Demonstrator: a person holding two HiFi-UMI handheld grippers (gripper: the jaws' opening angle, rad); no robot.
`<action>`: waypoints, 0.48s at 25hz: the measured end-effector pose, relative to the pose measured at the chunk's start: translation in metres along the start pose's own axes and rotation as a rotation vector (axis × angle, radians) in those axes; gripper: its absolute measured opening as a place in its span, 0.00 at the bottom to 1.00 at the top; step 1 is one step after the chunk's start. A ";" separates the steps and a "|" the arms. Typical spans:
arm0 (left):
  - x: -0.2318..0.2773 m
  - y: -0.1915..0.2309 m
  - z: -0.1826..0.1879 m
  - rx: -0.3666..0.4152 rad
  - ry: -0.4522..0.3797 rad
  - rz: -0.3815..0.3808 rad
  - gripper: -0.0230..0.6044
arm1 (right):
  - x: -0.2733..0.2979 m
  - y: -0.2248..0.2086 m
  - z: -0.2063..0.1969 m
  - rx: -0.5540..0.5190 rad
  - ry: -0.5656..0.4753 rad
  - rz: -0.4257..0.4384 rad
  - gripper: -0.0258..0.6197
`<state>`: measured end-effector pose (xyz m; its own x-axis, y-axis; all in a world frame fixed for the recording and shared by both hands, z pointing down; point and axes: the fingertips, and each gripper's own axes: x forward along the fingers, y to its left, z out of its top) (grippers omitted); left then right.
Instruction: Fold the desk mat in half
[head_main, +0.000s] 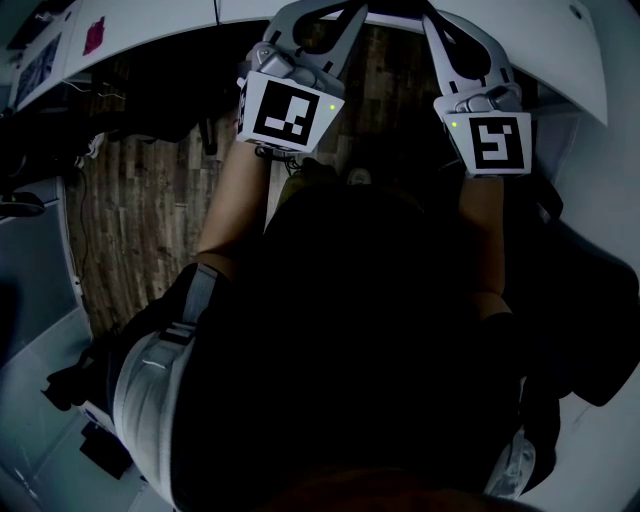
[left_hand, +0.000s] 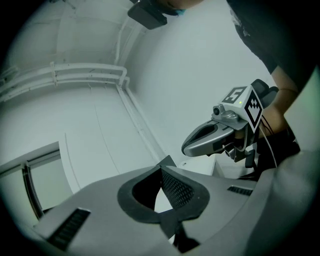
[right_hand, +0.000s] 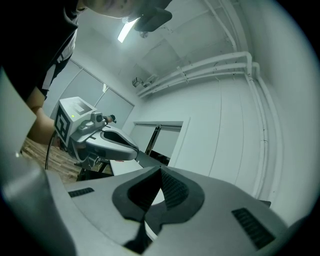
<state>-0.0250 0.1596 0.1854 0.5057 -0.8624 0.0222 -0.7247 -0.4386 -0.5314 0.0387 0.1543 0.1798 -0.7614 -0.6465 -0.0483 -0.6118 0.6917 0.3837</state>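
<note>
Both closed: left gripper (left_hand: 161, 170), right gripper (right_hand: 161, 170)

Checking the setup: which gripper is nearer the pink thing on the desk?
Left. The left gripper is to the right of the pink thing; the right gripper is farther right, beyond the left one.

The head view's top edge cuts off the ends of the jaws on the left gripper (head_main: 318, 10) and right gripper (head_main: 462, 18), and most of the white desk (head_main: 150, 30) — the person's dark torso (head_main: 380, 330) hides the floor (head_main: 140, 220) beneath. A pink item (head_main: 94, 35) on the desk is too small to identify.
</note>
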 end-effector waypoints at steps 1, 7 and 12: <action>0.000 0.000 0.000 0.004 -0.001 0.000 0.06 | 0.000 -0.001 0.000 0.000 0.000 0.001 0.09; 0.003 0.002 0.006 -0.005 -0.024 -0.005 0.06 | 0.002 -0.001 0.002 -0.006 -0.002 0.003 0.09; 0.003 0.003 0.008 0.009 -0.028 -0.009 0.06 | 0.002 -0.002 0.001 -0.001 -0.002 0.000 0.09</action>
<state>-0.0215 0.1581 0.1769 0.5252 -0.8510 0.0030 -0.7160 -0.4437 -0.5390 0.0382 0.1520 0.1781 -0.7619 -0.6458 -0.0497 -0.6112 0.6915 0.3850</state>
